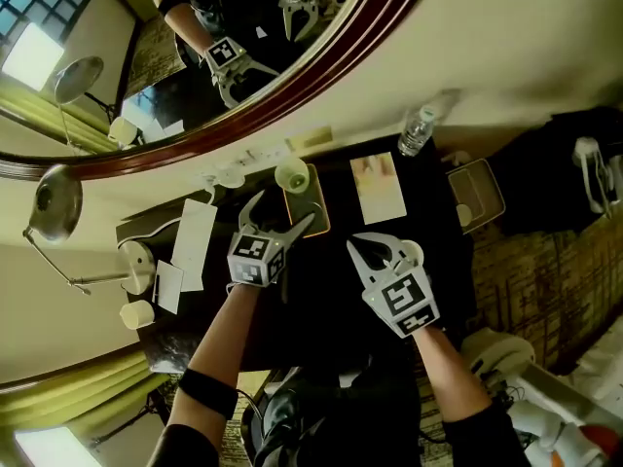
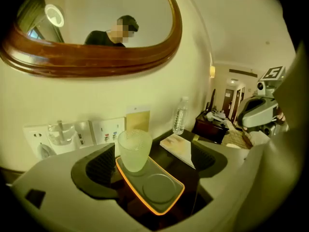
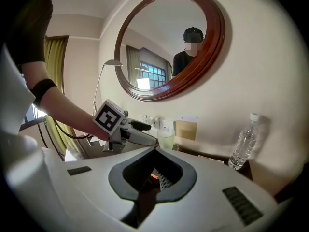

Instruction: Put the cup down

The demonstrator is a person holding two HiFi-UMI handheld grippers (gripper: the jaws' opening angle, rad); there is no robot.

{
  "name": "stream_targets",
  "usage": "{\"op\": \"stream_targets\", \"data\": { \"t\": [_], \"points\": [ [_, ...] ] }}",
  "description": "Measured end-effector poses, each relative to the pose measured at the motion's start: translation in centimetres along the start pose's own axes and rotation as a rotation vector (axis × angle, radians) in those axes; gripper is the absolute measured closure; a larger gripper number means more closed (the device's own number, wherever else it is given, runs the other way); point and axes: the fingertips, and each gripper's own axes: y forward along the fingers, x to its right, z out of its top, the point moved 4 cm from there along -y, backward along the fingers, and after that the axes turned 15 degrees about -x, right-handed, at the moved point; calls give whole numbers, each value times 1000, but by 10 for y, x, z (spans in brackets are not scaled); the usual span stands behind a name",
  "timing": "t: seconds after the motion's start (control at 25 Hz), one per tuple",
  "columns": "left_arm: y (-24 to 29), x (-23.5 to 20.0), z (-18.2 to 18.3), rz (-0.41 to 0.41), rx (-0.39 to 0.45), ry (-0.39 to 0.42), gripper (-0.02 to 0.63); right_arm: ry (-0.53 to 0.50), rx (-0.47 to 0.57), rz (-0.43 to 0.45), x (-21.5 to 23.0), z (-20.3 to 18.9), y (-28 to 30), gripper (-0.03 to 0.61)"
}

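Standing upright on the far end of the tray, item one is a frosted, pale green tumbler-shaped cup (image 1: 292, 175) (image 2: 133, 151) (image 3: 166, 139). It is just ahead of the left claw and nearer that claw's left-hand pad. Neither pad touches it.

Item two: left claw (image 1: 282, 210) (image 2: 152, 161), white, two-jawed, with a square-marker cube on its back. Its jaws are spread wide and grip nothing. They straddle the tray, with the cup at the mouth of the gap.

Item three: shallow grey rectangular tray with a glowing orange rim (image 1: 324, 212) (image 2: 171, 204). It lies below and between the left claw's jaws. A round recess sits at its near end.

Item four: right claw (image 1: 382, 251) (image 3: 152, 178), the same build, held to the right of the left claw. Its jaws are pressed together with nothing between them. The cup lies ahead and to its left, well apart.

Item five: dark tabletop (image 1: 438, 222), under both claws.

Item six: pale rectangular booklet (image 1: 380, 188) (image 2: 178, 149), lying flat ahead of the right claw and just right of the tray.

Item seven: clear plastic water bottle (image 1: 417, 129) (image 2: 180, 116) (image 3: 244, 144), upright against the wall, ahead and right of both claws.

Item eight: white wall socket panel (image 2: 108, 132), behind the cup and left of it.

Item nine: oval mirror in a dark red-brown wooden frame (image 1: 292, 115) (image 2: 96, 62) (image 3: 193, 76), on the wall above both claws.
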Motion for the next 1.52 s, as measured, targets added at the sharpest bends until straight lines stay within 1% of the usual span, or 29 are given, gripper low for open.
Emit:
{"op": "stream_targets", "data": {
  "t": [0.16,0.36,0.64,0.68,0.72,0.76,0.8,1.0,1.16,1.28,1.4,1.52],
  "points": [
    [28,-22,7,14,25,-5,117,-2,-3,5,4,4,17,571],
    [53,-33,17,7,41,-5,117,11,-12,3,12,-1,29,571],
    [77,-40,21,10,19,33,118,25,-16,-3,17,-10,32,571],
    [78,-41,22,16,20,46,123,27,-16,-2,17,-11,31,571],
    [78,-41,23,23,18,60,159,29,-15,-2,18,-11,30,571],
    [78,-41,23,30,12,70,213,30,-14,-2,18,-12,29,571],
    [78,-40,23,34,4,74,230,30,-13,-3,19,-12,29,571],
    [71,-35,22,28,1,73,235,37,-9,-5,20,-14,26,571],
    [57,-20,23,9,13,79,235,37,-12,4,16,-17,21,569],
    [42,-1,25,-16,40,100,236,35,-13,11,13,-17,14,570],
    [25,27,28,-32,59,125,235,29,-23,15,10,-21,5,570],
    [-2,63,38,-37,31,123,235,22,-31,17,9,-26,-5,569]
  ]
}}
